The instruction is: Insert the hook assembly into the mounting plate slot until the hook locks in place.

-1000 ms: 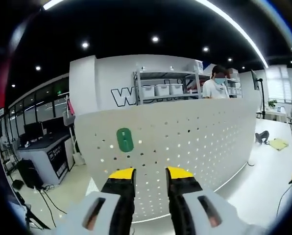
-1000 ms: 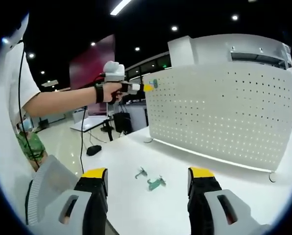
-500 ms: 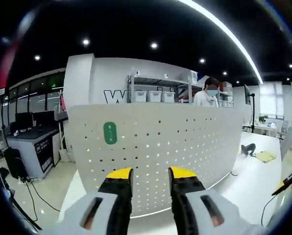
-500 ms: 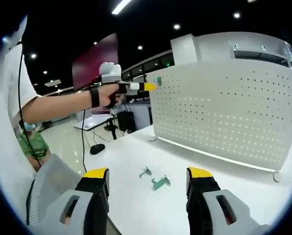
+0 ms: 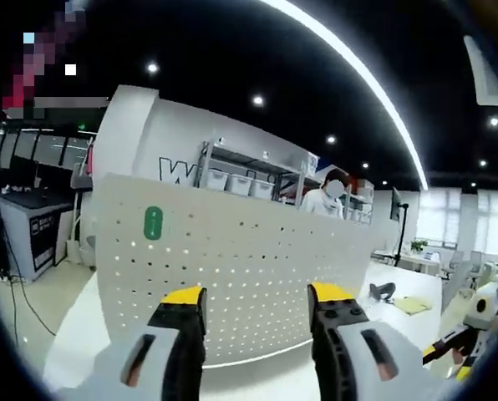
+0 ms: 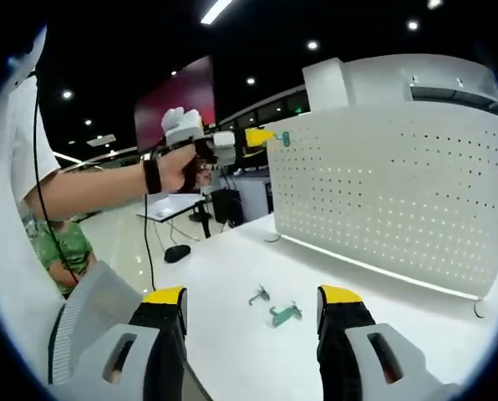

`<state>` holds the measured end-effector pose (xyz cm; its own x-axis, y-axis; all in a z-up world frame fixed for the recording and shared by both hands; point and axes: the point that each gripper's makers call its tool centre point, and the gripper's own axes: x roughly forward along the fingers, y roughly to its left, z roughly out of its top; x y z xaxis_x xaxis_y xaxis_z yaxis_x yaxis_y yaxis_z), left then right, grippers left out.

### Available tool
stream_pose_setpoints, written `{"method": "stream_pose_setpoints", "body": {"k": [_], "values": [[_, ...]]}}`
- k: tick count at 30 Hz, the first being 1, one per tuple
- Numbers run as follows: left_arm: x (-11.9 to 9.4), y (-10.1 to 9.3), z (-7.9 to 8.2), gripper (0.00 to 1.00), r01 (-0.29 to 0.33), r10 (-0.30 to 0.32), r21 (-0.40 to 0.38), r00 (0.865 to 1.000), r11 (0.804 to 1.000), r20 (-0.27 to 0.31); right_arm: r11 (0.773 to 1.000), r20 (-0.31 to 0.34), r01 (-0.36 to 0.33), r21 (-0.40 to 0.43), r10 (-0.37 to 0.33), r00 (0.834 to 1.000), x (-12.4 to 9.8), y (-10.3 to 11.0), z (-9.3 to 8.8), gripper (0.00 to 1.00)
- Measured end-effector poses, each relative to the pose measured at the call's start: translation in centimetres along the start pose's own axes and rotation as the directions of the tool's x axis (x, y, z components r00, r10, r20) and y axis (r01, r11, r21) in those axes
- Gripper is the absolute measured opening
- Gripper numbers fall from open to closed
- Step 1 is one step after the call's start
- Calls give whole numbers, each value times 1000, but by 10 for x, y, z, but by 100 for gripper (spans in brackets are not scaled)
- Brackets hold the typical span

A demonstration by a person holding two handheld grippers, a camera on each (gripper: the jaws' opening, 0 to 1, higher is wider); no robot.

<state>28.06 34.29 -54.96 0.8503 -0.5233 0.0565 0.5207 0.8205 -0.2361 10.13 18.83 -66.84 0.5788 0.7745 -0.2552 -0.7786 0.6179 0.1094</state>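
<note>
A green hook [image 5: 153,223] sits upright on the white perforated mounting plate [image 5: 257,251], near its upper left corner. My left gripper [image 5: 257,294] is open a short way back from the plate, with nothing between its yellow-tipped jaws. In the right gripper view a hand holds the left gripper [image 6: 261,136] just beside the green hook [image 6: 284,139] at the corner of the plate [image 6: 399,192]. My right gripper [image 6: 251,294] stands open low over the white table [image 6: 224,267]. Two loose hook parts lie ahead of it, a grey one [image 6: 260,294] and a green one [image 6: 284,314].
A black mouse [image 6: 176,252] lies at the table's far left edge. A person [image 5: 324,196] stands behind the plate by a shelf with bins [image 5: 232,180]. Another person in green [image 6: 61,251] is at the left. A yellow item [image 5: 412,305] lies on the table's right.
My left gripper's jaws have spread wider and its view has swung, moving the plate and hook leftward in the picture. The green hook stays on the plate. My right gripper has barely moved.
</note>
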Motion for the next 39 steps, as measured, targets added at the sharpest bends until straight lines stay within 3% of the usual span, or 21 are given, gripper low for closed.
{"method": "stream_pose_setpoints", "body": {"k": [7, 11, 15, 21, 24, 29, 39], "values": [[-14, -15, -17, 69, 35, -35, -7, 998, 999, -44, 1000, 3, -14, -7, 14, 1000, 2, 6, 1, 63], [-21, -23, -13, 78, 43, -45, 85, 999, 995, 23, 1000, 2, -17, -8, 17, 1000, 5, 9, 0, 63], [-30, -31, -24, 76, 46, -44, 109, 999, 993, -16, 1000, -1, -24, -3, 24, 1000, 10, 13, -2, 62], [-39, -35, -40, 80, 41, -37, 93, 998, 995, -49, 1000, -4, -20, 2, 20, 1000, 15, 16, -1, 62], [-46, -40, -50, 77, 54, -46, 134, 997, 990, -64, 1000, -13, -9, 8, 10, 1000, 17, 14, -4, 62], [-53, -42, -64, 84, 45, -29, 162, 995, 986, -96, 1000, -18, 9, 30, -9, 1000, 20, 8, -9, 57], [-67, -50, -85, 84, 62, -37, 166, 988, 984, -149, 998, -56, -1, 57, 4, 998, 31, 7, -19, 57]]}}
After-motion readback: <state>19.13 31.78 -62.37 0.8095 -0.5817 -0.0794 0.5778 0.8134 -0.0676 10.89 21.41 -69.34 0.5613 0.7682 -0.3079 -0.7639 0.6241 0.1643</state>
